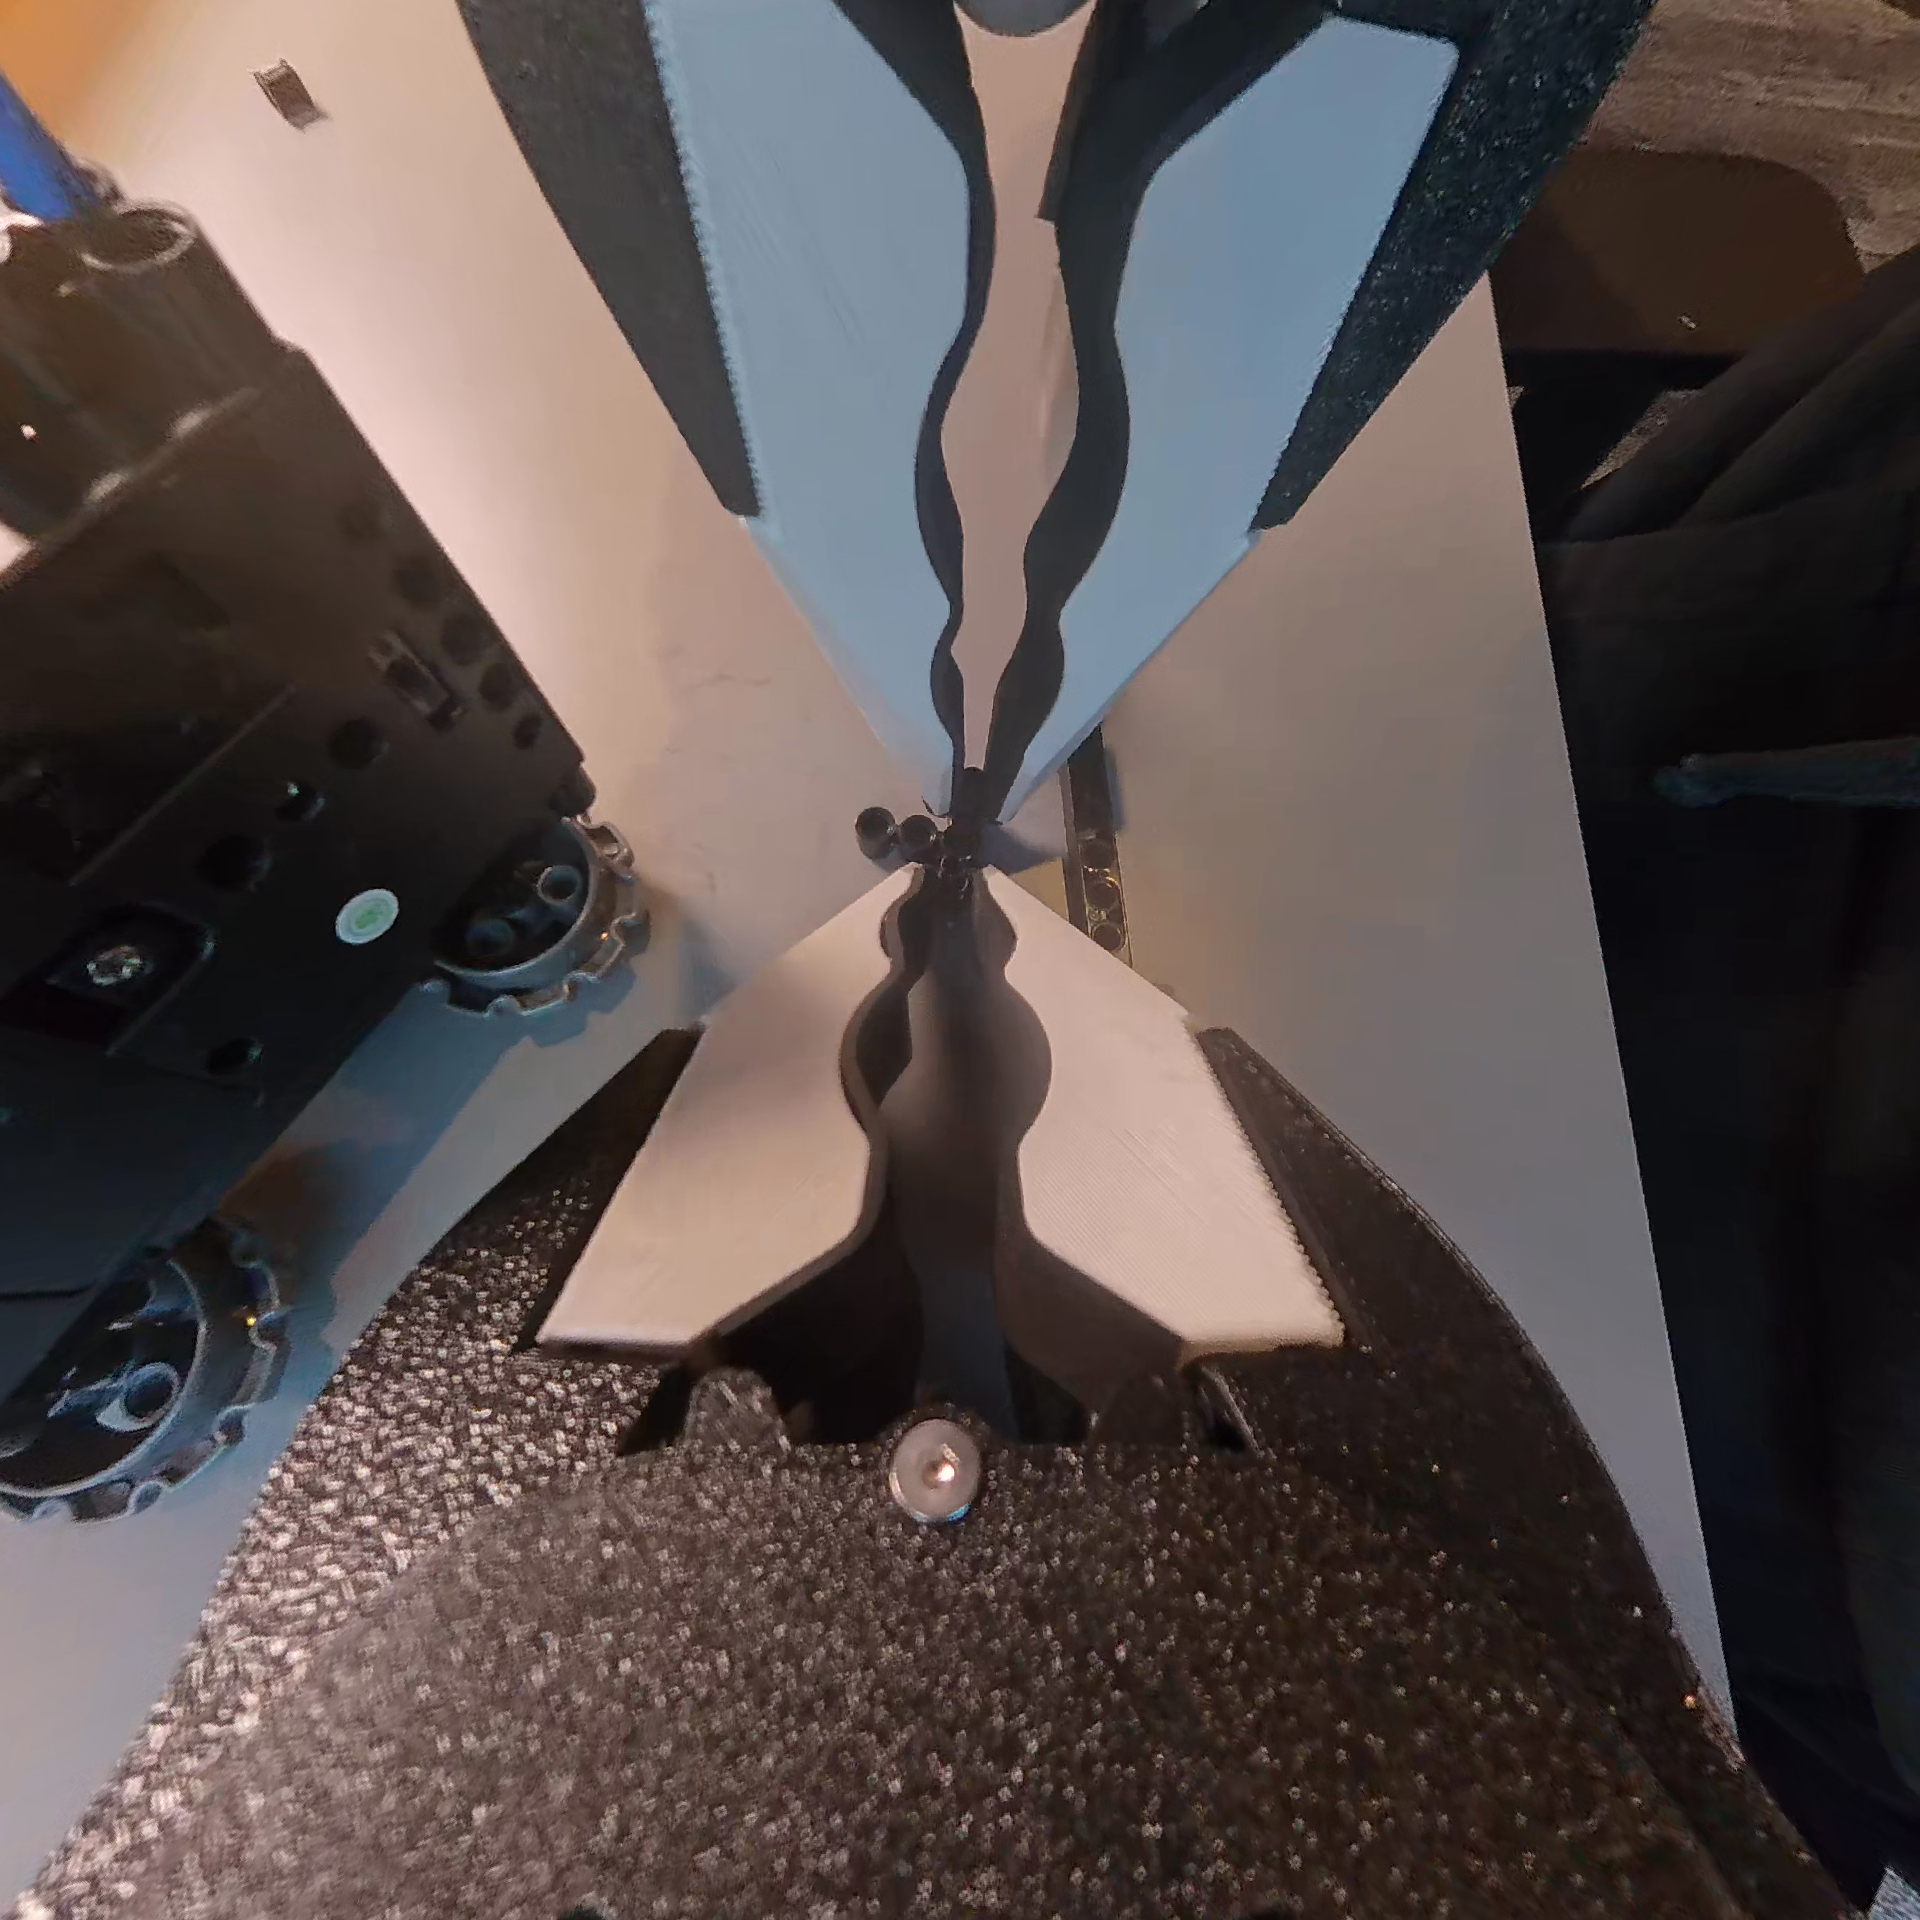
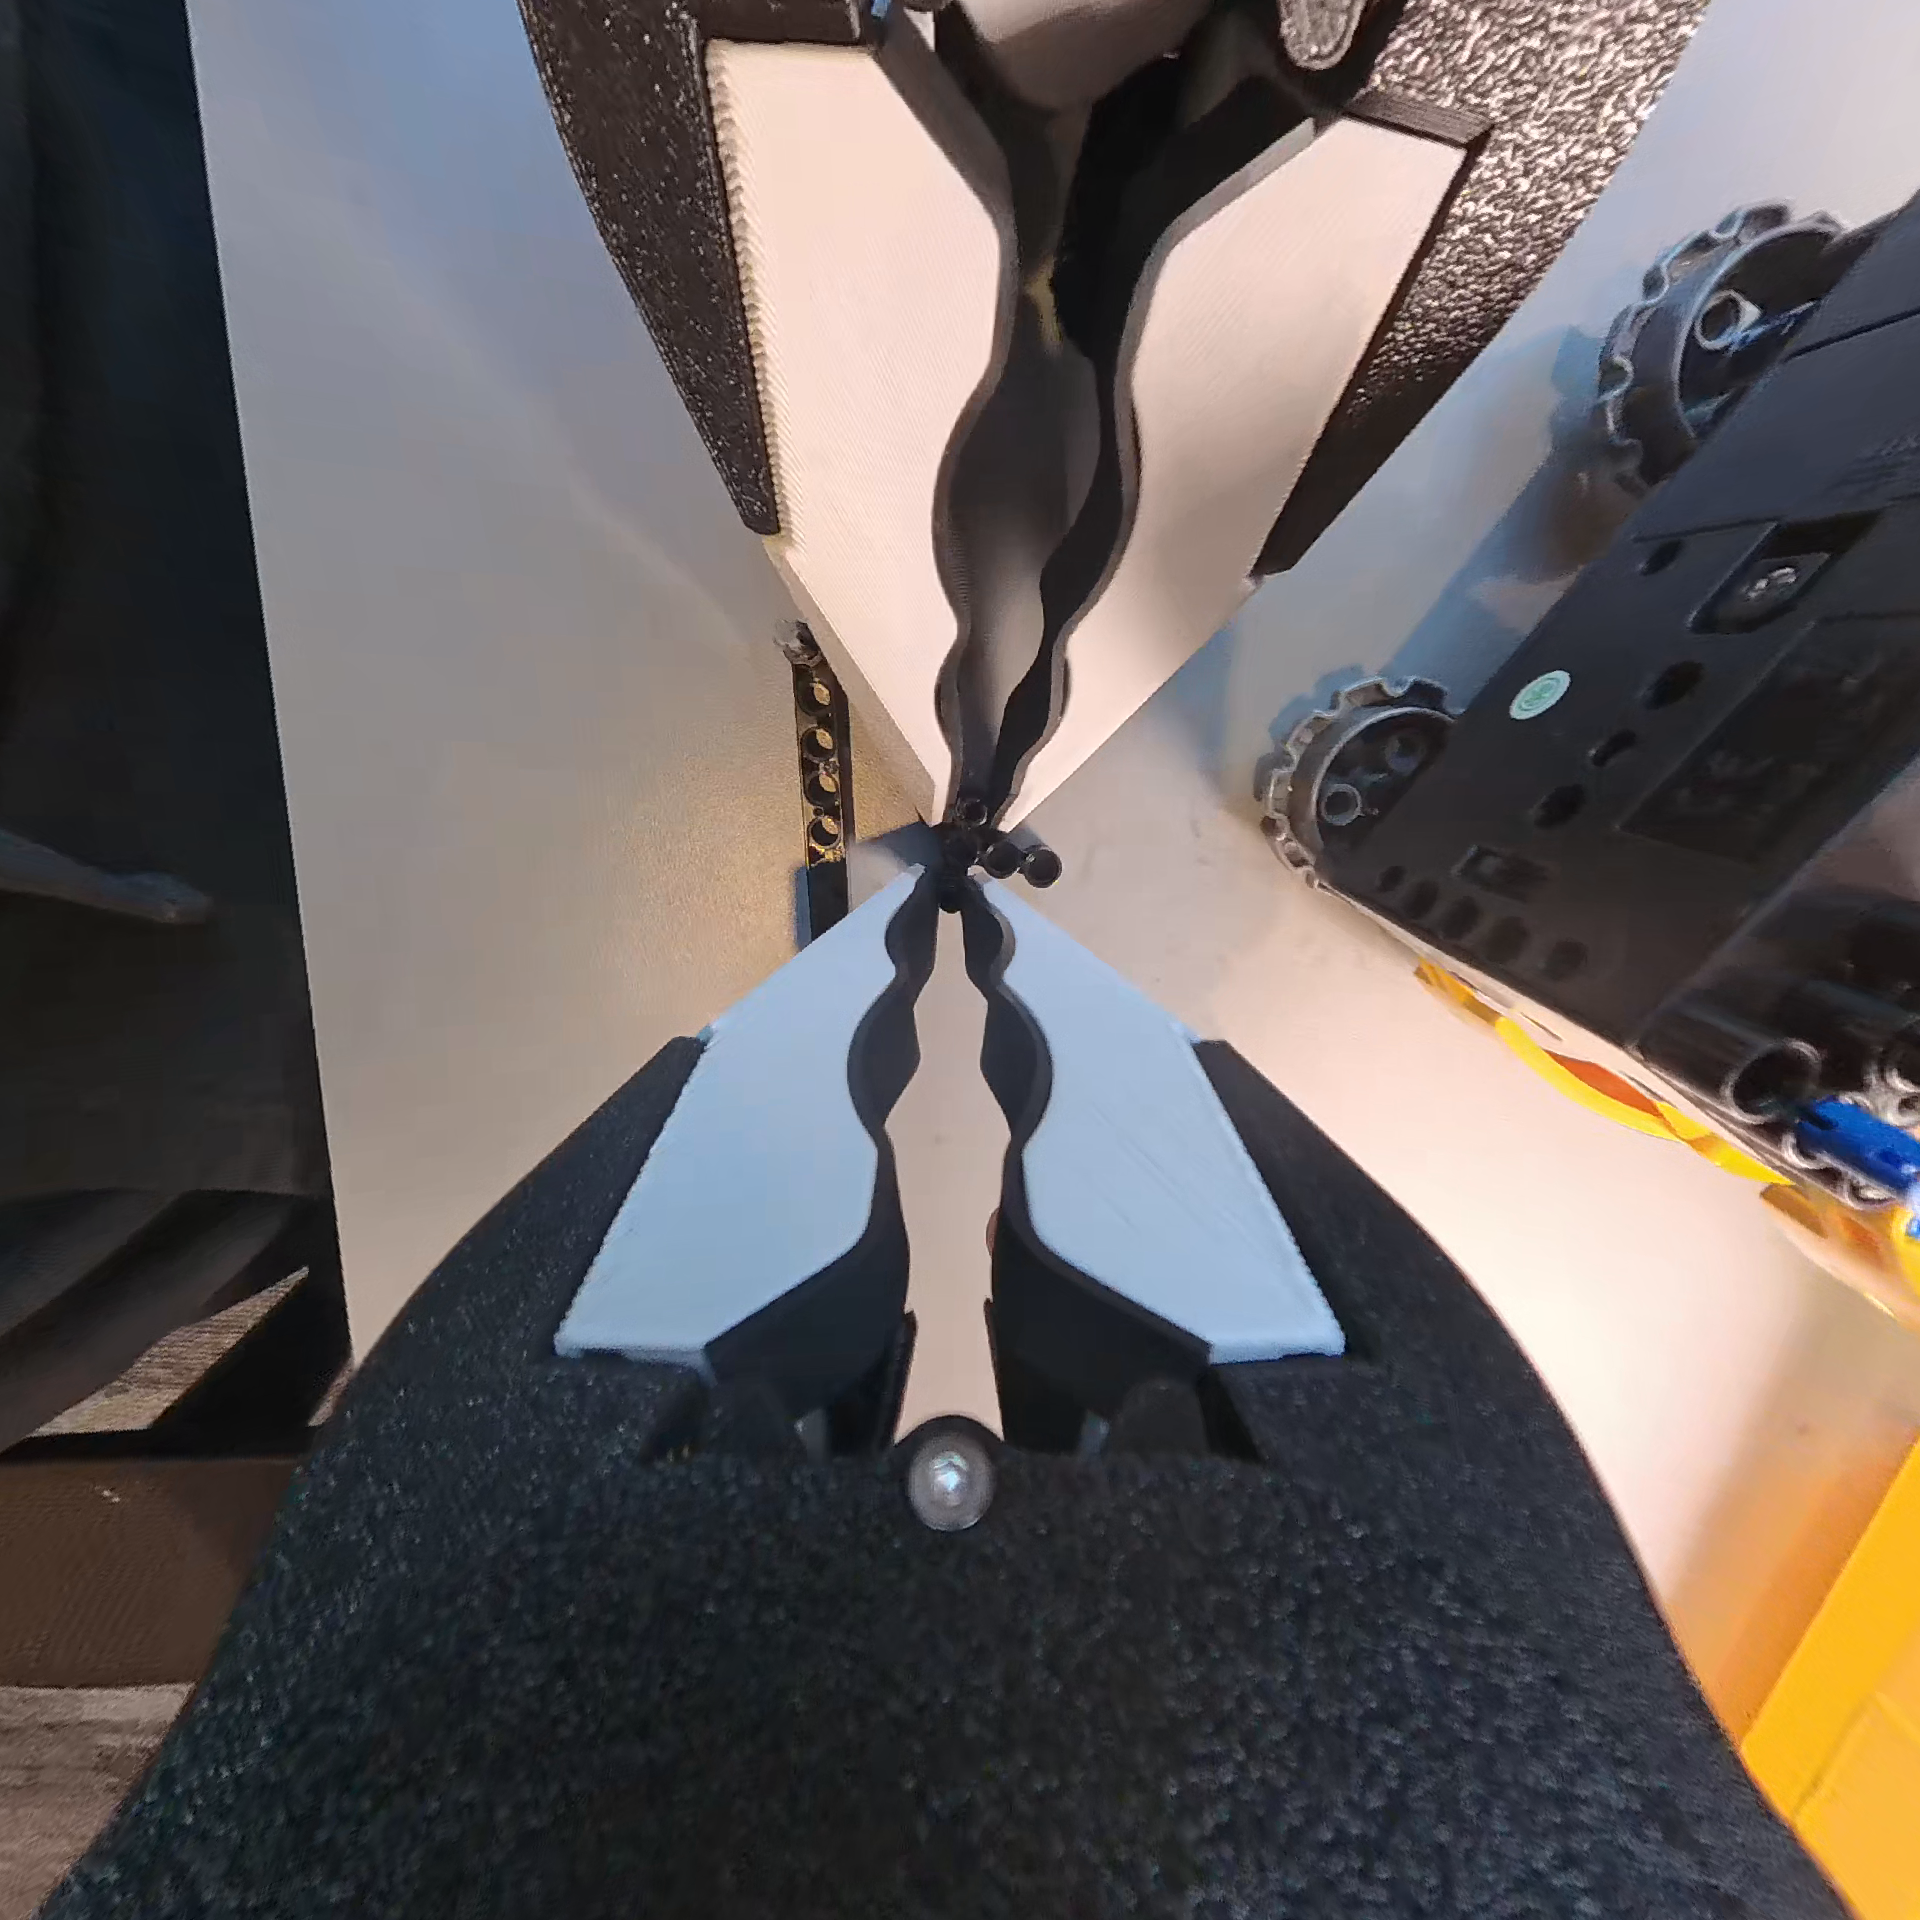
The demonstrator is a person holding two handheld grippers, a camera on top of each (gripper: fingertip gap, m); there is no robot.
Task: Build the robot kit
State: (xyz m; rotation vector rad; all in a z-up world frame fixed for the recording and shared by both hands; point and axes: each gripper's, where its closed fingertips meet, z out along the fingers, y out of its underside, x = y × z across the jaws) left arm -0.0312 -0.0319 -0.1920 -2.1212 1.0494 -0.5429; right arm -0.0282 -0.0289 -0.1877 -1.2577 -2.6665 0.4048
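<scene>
- White table (image 1: 1351, 935) (image 2: 468, 727): fills the middle of both views.
- Black motor block (image 1: 239, 790) (image 2: 1704, 748) with rows of round holes and a small green-and-white round sticker: at 9 o'clock in the left wrist view, at 3 o'clock in the right.
- Grey toothed wheels (image 1: 540, 925) (image 2: 1351, 769): fixed along the block's edge.
- Black perforated beam (image 1: 1096, 883) (image 2: 821, 769): flat on the table near centre.
- Yellow parts (image 2: 1558, 1081): under the block, at 4 o'clock.
- Blue connector (image 2: 1855, 1138): at the block's end.
</scene>
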